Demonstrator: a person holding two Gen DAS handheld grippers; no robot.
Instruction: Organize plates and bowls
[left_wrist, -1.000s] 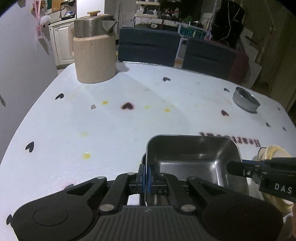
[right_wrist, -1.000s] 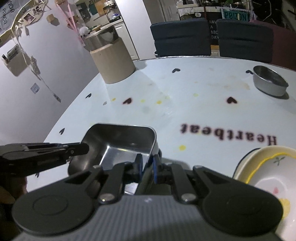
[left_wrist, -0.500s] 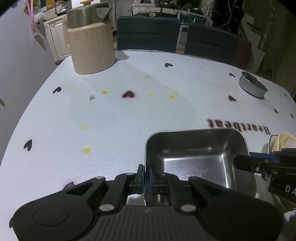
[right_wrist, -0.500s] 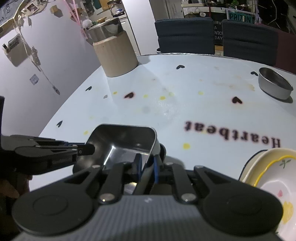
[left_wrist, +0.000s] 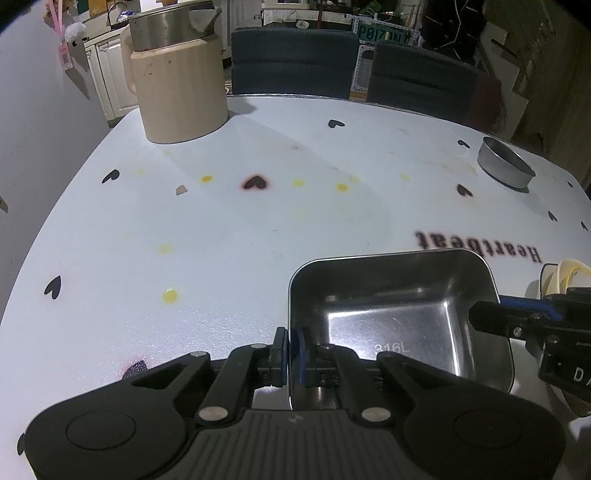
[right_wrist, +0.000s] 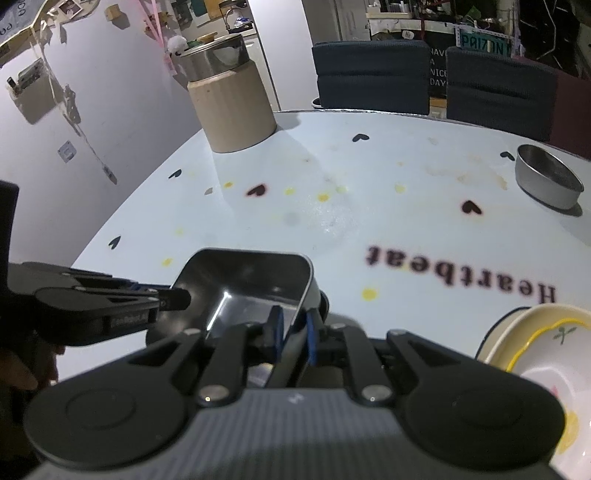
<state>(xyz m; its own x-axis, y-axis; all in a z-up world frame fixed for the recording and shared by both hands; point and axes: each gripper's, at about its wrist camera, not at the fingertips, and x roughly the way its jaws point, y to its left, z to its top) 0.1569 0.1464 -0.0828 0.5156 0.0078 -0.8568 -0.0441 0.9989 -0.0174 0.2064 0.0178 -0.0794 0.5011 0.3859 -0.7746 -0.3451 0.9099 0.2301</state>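
Steel tray (left_wrist: 399, 314) is kept clamped by left claw (left_wrist: 291, 354) and right claw (right_wrist: 293, 332); it was raised, so carrying is judged begun.

Two steel dishes (left_wrist: 399, 317) (left_wrist: 504, 167), one kettle (left_wrist: 177, 74), two chairs (left_wrist: 295, 59) (left_wrist: 421, 83)

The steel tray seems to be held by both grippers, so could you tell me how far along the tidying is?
Nothing looks stacked yet. In hand: the steel tray, with the left gripper shut on its left wall and the right gripper shut on its right wall; whether it is lifted off the table is unclear. Left: the round tin sits alone at the far right, and the flowered bowl lies near right.
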